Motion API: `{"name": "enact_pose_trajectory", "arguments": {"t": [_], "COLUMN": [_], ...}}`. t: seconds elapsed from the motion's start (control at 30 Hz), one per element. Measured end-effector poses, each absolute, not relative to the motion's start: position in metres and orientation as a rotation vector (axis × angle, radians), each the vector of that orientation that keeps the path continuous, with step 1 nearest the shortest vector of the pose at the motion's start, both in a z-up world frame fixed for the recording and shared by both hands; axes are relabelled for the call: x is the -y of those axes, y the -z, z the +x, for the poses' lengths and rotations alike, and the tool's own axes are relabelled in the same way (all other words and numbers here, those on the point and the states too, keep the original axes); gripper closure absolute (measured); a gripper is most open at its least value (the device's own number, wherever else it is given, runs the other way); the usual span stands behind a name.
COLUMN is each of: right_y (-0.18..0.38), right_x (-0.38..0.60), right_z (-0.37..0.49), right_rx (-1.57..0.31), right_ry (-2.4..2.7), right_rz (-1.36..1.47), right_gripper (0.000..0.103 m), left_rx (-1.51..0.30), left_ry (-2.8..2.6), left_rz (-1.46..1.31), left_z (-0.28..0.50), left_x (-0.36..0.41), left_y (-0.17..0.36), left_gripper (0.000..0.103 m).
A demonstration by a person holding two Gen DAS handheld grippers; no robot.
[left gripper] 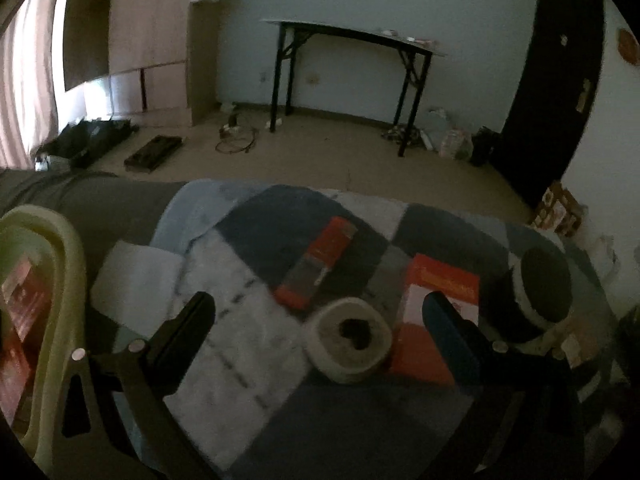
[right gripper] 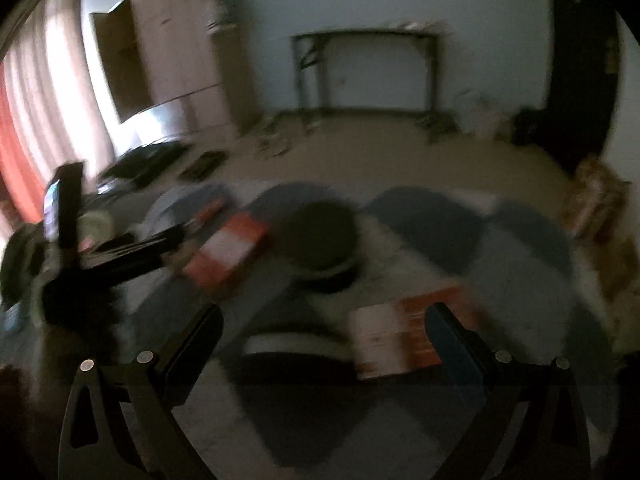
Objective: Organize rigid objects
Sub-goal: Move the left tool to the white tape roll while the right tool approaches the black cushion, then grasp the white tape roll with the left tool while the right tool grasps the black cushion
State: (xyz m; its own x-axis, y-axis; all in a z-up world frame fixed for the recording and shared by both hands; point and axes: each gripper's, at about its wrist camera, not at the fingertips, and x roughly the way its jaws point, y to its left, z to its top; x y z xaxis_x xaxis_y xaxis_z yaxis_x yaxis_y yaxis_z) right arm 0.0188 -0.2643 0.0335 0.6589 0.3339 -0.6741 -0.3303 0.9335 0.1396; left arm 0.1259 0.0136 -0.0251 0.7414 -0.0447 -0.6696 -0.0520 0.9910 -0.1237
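On a patchwork blanket (left gripper: 248, 344) lie a red and clear box (left gripper: 316, 268), a white roll (left gripper: 348, 340), an orange and white box (left gripper: 440, 292) and a black-topped round jar (left gripper: 540, 292). My left gripper (left gripper: 318, 308) hovers open above the roll, with nothing between its fingers. A pale green basket (left gripper: 60, 264) with red packs inside stands at the left. The right wrist view is blurred: it shows the jar (right gripper: 324, 236), one orange and white box (right gripper: 228, 252) and another (right gripper: 404, 336). My right gripper (right gripper: 324, 316) is open and holds nothing.
A black folding table (left gripper: 352, 36) stands against the far wall, beside a dark door (left gripper: 560, 80). Cables and dark cases (left gripper: 154, 152) lie on the floor. A wardrobe (left gripper: 160, 32) and a curtain (left gripper: 24, 92) are at the left. Bags (right gripper: 596, 200) sit off the blanket's right.
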Motion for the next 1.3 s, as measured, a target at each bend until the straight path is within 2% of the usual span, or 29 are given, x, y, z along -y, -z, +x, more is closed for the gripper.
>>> {"name": "enact_pose_trajectory", "arguments": {"t": [0.13,0.7,1.07,1.1,1.13,1.2,1.23,1.3], "right_y": [-0.021,-0.005,0.002,0.003,0.004,0.005,0.006,0.007], "right_x": [0.237,0.243,0.235,0.235,0.235,0.234,0.234,0.232], "right_z": [0.021,0.039,0.038,0.038,0.038,0.038,0.038,0.037], "right_rx": [-0.803,-0.893,-0.907,-0.91,-0.915,-0.918,-0.925,-0.927], "right_ry": [-0.356,-0.367,-0.412,-0.416,-0.424,-0.43,-0.431,-0.412], "right_rz": [-0.141,-0.149,-0.165,-0.166,-0.169,-0.174,-0.184,-0.213], "right_gripper": [0.0,0.0,0.0,0.0,0.002,0.012,0.023,0.028], "left_rx": [-0.745,-0.792,-0.838,-0.821,-0.8,-0.78,-0.786,-0.804], "left_ry": [-0.006,0.214,0.15,0.149,0.156,0.161,0.16,0.173], "left_rz": [-0.013,0.196,0.132,0.13,0.126,0.109,0.105,0.109], "left_z": [0.124,0.112,0.135,0.134,0.133,0.132,0.132,0.133], "left_x": [-0.005,-0.002,0.003,0.004,0.005,0.005,0.006,0.008], "left_y": [0.025,0.032,0.057,0.054,0.051,0.048,0.048,0.05], "left_gripper": [0.0,0.0,0.0,0.002,0.007,0.018,0.028,0.039]}}
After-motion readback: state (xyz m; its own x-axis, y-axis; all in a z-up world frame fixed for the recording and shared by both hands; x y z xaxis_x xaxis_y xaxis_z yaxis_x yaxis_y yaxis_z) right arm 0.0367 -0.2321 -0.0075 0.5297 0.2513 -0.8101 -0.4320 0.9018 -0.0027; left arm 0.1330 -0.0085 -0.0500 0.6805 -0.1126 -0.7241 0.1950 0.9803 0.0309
